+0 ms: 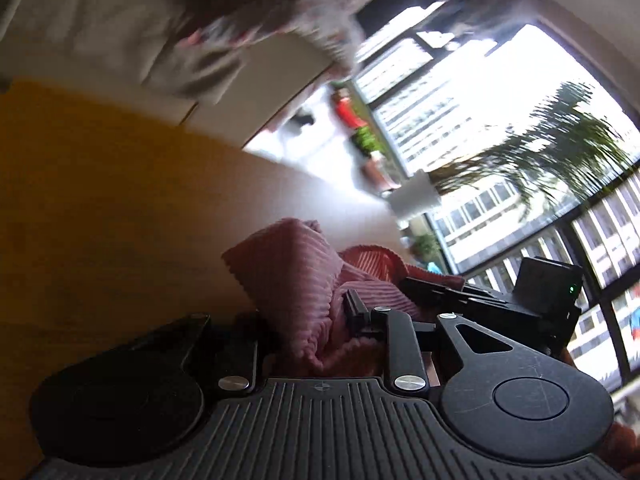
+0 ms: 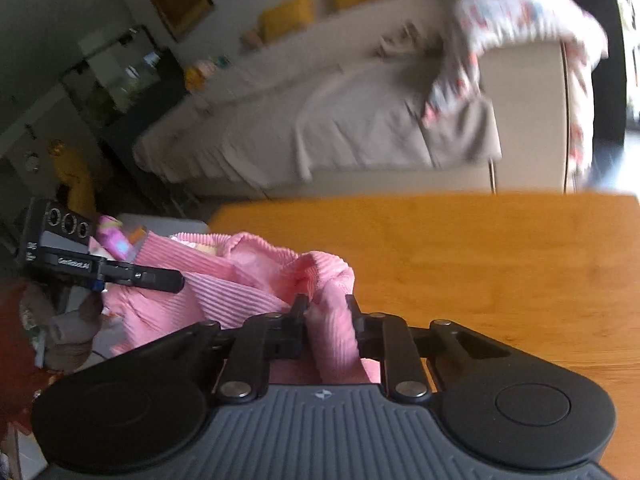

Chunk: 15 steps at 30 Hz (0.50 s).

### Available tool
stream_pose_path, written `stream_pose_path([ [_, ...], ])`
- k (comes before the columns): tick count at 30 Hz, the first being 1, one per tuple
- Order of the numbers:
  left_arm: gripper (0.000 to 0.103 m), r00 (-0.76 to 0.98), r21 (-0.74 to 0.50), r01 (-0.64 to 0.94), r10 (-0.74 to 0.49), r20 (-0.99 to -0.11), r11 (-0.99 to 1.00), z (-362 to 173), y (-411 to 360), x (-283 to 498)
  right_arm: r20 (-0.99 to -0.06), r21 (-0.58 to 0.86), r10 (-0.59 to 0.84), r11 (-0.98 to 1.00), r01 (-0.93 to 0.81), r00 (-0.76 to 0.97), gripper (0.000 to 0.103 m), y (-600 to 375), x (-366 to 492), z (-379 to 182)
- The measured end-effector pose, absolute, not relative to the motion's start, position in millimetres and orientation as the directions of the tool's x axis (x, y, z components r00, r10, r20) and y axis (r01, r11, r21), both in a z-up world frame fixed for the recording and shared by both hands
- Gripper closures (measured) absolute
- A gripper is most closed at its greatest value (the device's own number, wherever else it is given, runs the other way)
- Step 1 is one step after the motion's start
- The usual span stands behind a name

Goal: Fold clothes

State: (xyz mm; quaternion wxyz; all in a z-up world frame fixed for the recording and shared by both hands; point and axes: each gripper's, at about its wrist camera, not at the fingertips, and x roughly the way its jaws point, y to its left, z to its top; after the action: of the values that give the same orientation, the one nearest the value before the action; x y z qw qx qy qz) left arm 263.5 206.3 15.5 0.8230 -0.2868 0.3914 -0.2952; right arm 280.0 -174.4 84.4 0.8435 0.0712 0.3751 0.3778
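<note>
I have the right gripper [image 2: 326,312] pinching a fold of the pink ribbed garment [image 2: 240,276] between its fingers. My left gripper [image 1: 312,320] also pinches this garment, which bunches just ahead of both. The garment hangs above the wooden table [image 2: 480,256], which extends ahead and to the right. Beyond the table stands a beige sofa [image 2: 340,120].
</note>
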Motion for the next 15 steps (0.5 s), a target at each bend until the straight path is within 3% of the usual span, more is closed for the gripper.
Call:
stream_pose_path([
  [7,0.079,0.537,-0.613,0.426,-0.731,-0.421,0.666,79.8,190.4,160.5,-0.495,0.312,0.723,0.666,-0.678,0.482,0.086,-203.8,171.3,145.0],
  [15,0.073,0.493,-0.556,0.460,-0.719,-0.489,0.693,64.9,169.7,53.8,-0.544,0.146,0.660,0.683,-0.715,0.519,0.086,-222.0,52.3,133.9],
])
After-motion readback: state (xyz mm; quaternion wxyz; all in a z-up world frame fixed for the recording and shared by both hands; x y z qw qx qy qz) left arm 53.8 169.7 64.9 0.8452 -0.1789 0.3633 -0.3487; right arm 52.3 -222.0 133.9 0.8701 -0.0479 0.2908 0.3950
